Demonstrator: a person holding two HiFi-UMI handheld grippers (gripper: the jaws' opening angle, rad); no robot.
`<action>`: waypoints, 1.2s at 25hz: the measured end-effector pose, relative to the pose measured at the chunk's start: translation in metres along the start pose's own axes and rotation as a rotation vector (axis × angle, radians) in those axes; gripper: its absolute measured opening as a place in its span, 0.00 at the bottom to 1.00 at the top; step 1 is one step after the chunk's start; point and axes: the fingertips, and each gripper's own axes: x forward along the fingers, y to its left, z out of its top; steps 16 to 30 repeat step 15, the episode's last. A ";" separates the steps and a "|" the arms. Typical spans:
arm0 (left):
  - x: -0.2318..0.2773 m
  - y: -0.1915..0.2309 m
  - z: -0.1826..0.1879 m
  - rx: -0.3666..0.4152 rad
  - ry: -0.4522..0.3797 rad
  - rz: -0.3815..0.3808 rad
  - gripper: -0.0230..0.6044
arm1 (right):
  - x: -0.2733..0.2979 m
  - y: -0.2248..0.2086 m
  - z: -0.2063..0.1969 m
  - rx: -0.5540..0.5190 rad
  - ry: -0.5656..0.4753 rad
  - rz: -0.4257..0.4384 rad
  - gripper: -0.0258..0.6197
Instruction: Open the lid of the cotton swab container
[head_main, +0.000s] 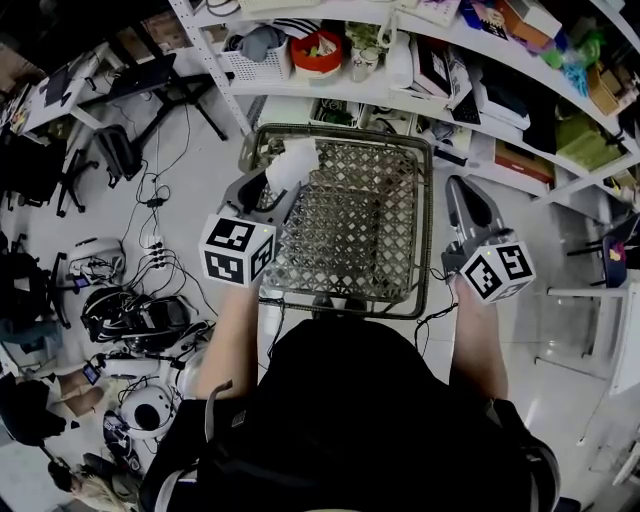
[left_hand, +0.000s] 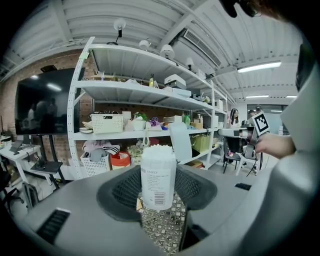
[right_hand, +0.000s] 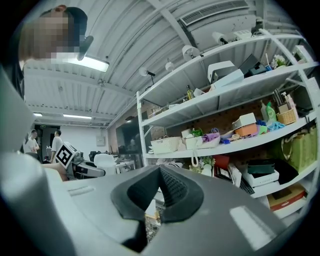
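A white cotton swab container (left_hand: 158, 175) with a printed label stands upright between the jaws of my left gripper (left_hand: 158, 197), which are shut on its lower body. Its translucent lid (left_hand: 180, 141) is flipped up at the back right, and the white swab heads show at the top. In the head view the container (head_main: 290, 165) sits in the left gripper (head_main: 278, 190) above the far left corner of a metal mesh basket (head_main: 400, 260). My right gripper (head_main: 465, 200) hovers at the basket's right side, apart from the container. Its jaws (right_hand: 160, 192) are shut with nothing between them.
White shelves (head_main: 450, 60) crowded with boxes, baskets and bottles run along the far side behind the basket. Cables, power strips and bags (head_main: 130, 310) lie on the floor at the left. A chair and desk (head_main: 110, 110) stand at the far left.
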 end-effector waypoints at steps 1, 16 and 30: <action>0.000 0.000 0.000 0.000 0.002 0.001 0.35 | 0.000 -0.001 -0.001 0.001 0.001 0.000 0.05; 0.002 -0.021 0.001 0.023 -0.017 -0.048 0.35 | 0.002 0.005 -0.007 0.015 0.012 0.019 0.05; 0.002 -0.021 0.001 0.023 -0.017 -0.048 0.35 | 0.002 0.005 -0.007 0.015 0.012 0.019 0.05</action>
